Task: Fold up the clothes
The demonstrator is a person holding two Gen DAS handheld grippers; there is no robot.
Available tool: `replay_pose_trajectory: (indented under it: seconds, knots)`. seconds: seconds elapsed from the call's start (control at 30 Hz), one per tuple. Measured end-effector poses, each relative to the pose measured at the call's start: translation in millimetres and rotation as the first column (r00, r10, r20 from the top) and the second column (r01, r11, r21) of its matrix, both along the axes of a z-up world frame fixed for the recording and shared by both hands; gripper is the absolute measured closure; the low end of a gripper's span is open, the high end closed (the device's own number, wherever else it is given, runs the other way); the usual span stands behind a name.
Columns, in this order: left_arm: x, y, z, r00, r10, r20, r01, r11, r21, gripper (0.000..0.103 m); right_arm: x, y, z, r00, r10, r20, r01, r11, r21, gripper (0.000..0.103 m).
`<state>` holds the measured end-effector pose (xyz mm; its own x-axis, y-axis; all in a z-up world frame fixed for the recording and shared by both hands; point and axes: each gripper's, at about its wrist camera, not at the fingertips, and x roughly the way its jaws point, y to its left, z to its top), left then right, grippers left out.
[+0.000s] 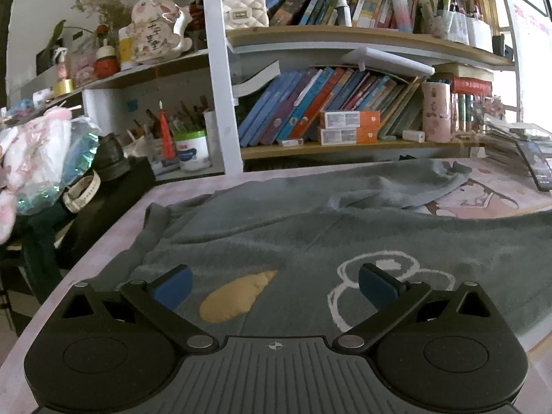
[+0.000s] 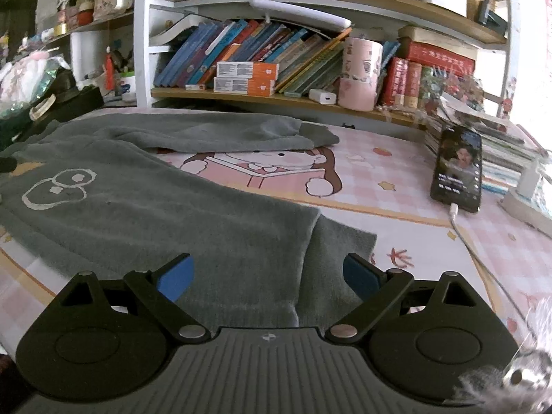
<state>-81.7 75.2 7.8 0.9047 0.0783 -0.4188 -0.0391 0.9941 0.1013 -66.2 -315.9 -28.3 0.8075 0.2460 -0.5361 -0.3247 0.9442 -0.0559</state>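
A grey sweater [image 1: 310,238] with a tan patch and a white outline print lies spread on the pink cartoon table cover [image 2: 362,179]. One sleeve [image 2: 224,134] stretches across the far side. In the right wrist view the sweater [image 2: 172,214] ends in a hem corner near the front. My left gripper [image 1: 275,284] hovers open over the sweater's printed front, with nothing between its blue pads. My right gripper [image 2: 268,276] stands open over the hem end, its pads apart and gripping nothing.
A bookshelf [image 1: 327,148] packed with books runs along the table's far edge. A phone [image 2: 457,169] with a white cable leans on a stack of papers at the right. Bags and clutter [image 1: 41,158] crowd the left side beyond the table edge.
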Motion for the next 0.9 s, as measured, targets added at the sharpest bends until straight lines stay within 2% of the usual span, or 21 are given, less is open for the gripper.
replay_pose_trajectory:
  seconds: [0.17, 0.5, 0.77, 0.9]
  knots:
    - [13.9, 5.4, -1.3, 1.000, 0.013, -0.026, -0.013, 1.000, 0.000, 0.000, 17.3, 4.6, 6.8, 0.999, 0.039, -0.010, -0.039, 0.999, -0.005, 0.010]
    - [42.6, 18.3, 11.1, 0.997, -0.032, -0.073, 0.037, 0.997, 0.074, 0.000, 61.6, 24.8, 19.0, 0.984, 0.166, -0.065, -0.171, 0.983, -0.072, 0.009]
    - [75.3, 39.2, 26.5, 0.993, -0.048, -0.106, 0.054, 0.997, 0.049, 0.000, 110.4, 38.4, 42.1, 0.956, 0.270, -0.118, -0.275, 0.961, -0.029, 0.009]
    - [94.3, 52.1, 27.8, 0.996, -0.009, -0.091, 0.012, 0.999, 0.030, 0.000, 142.6, 47.8, 49.8, 0.940, 0.307, -0.150, -0.314, 0.949, -0.021, 0.009]
